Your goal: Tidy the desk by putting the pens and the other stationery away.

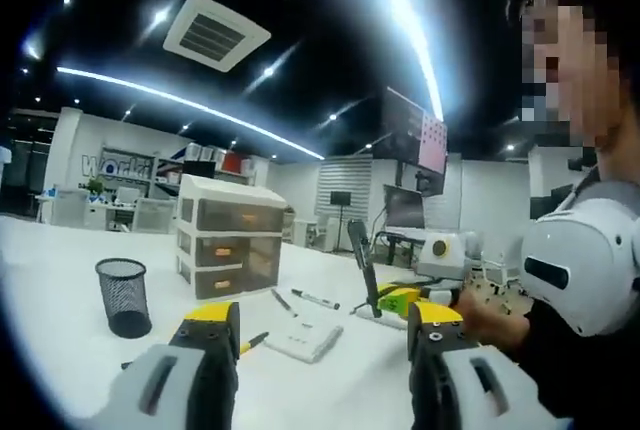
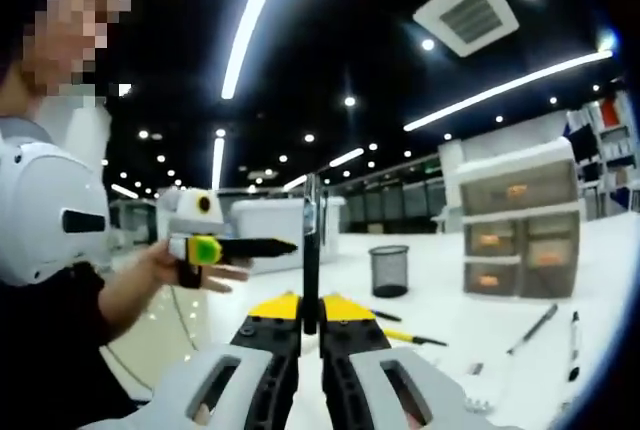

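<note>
My right gripper (image 2: 310,312) is shut on a thin dark pen (image 2: 311,240) that stands upright between its yellow-tipped jaws. The left gripper view shows that pen (image 1: 361,262) rising from the right gripper (image 1: 402,298) at the table's right. My left gripper (image 1: 320,325) is open, jaws wide apart, above a white pad (image 1: 303,339) and a yellow pencil (image 1: 251,341). Two more pens (image 1: 314,300) lie beyond the pad. A black mesh pen cup (image 1: 123,295) stands upright at the left. In the right gripper view, a hand holds the left gripper (image 2: 215,248) left of the cup (image 2: 388,270).
A white drawer unit (image 1: 229,240) with three translucent drawers stands behind the pens, also in the right gripper view (image 2: 513,220). Loose pens (image 2: 537,326) lie before it. A person (image 1: 575,250) wearing a white headset stands at the table's edge. A white device (image 1: 441,248) sits further back.
</note>
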Demonstrator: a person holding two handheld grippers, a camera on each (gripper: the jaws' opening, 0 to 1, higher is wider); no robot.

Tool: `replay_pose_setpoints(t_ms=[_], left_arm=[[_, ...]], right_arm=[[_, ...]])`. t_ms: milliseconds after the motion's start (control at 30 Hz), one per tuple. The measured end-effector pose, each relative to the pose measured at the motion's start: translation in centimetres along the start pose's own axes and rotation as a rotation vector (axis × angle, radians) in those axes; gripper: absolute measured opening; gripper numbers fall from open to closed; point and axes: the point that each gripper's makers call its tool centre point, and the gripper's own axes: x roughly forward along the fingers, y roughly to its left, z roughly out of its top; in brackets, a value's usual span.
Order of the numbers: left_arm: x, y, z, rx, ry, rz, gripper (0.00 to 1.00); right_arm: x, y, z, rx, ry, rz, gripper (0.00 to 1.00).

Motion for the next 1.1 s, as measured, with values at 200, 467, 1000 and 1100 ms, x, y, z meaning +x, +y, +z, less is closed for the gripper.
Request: replay_pose_setpoints(t_ms=[200, 467, 1000, 1100], left_arm=[[1.6, -1.1, 0.3, 0.007, -0.025, -0.053, 0.59], [3.2, -2.8, 0.2, -0.010, -0.041, -0.120, 0.52], [4.0, -4.1, 0.4, -0.065, -0.078, -0.187, 0.17], [4.1, -4.2, 0.2, -0.075, -0.071, -0.181, 0.13]], right_arm=[[0.3, 1.0, -0.2, -0.020, -0.001, 0.026, 0.04], [0.8, 2.0, -0.7, -0.045, 0.009, 0.051, 0.04], [1.3, 2.7, -1.5, -0.075, 0.031, 0.077, 0.04], [1.2, 3.0, -1.6, -0.076, 0.032, 0.083, 0.04]])
